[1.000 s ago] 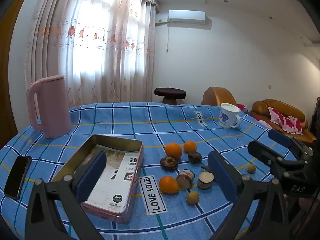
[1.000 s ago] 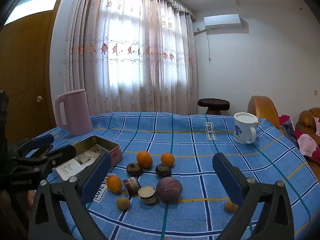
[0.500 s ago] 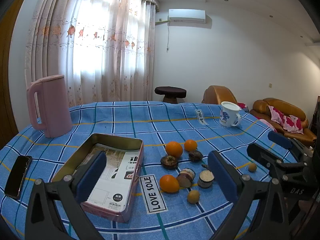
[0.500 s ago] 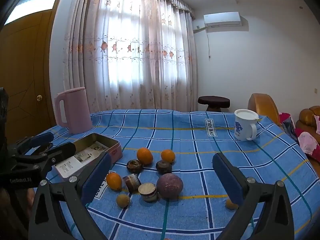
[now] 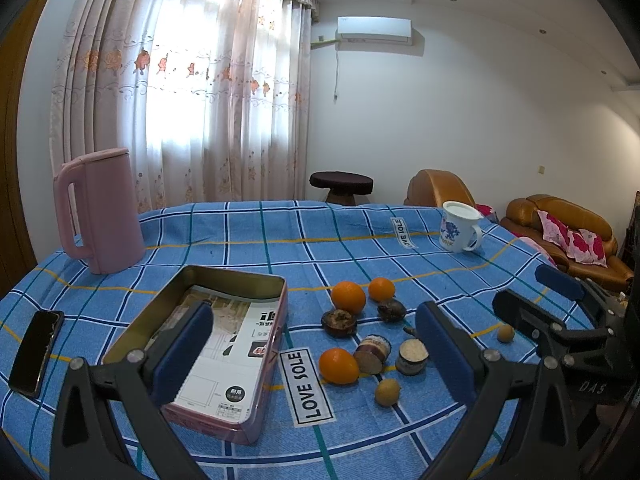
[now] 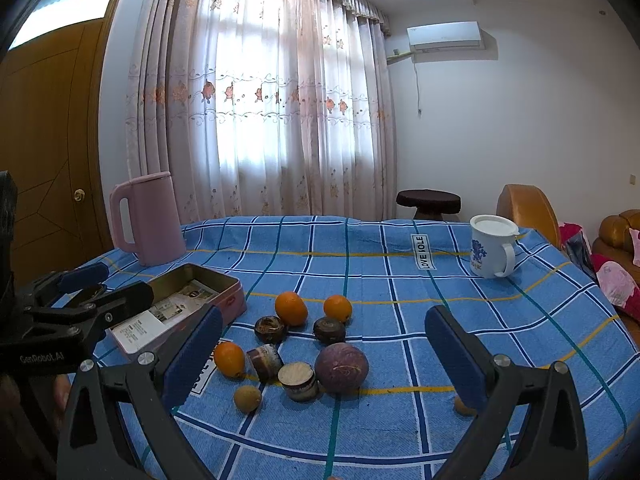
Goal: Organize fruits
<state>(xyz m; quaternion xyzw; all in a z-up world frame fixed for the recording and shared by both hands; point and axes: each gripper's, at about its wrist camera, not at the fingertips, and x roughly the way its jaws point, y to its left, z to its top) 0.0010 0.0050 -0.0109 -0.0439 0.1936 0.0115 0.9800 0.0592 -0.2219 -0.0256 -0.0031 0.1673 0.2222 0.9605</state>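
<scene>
Left wrist — pink tin [image 5: 224, 364] holding papers [image 5: 224, 344], fruits [image 5: 352, 336] outside

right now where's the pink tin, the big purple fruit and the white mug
pink tin [image 5: 276, 322]: left wrist view, on its right side wall
big purple fruit [image 6: 341, 367]: right wrist view, on its front face
white mug [image 6: 488, 252]: right wrist view, on its body

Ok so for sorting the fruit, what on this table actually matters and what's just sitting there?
Part of the job:
three oranges
round purple fruit
dark cut fruit pieces
small tan fruits
open tin, probably where they go

Just lying about:
pink kettle
white mug
phone
</scene>
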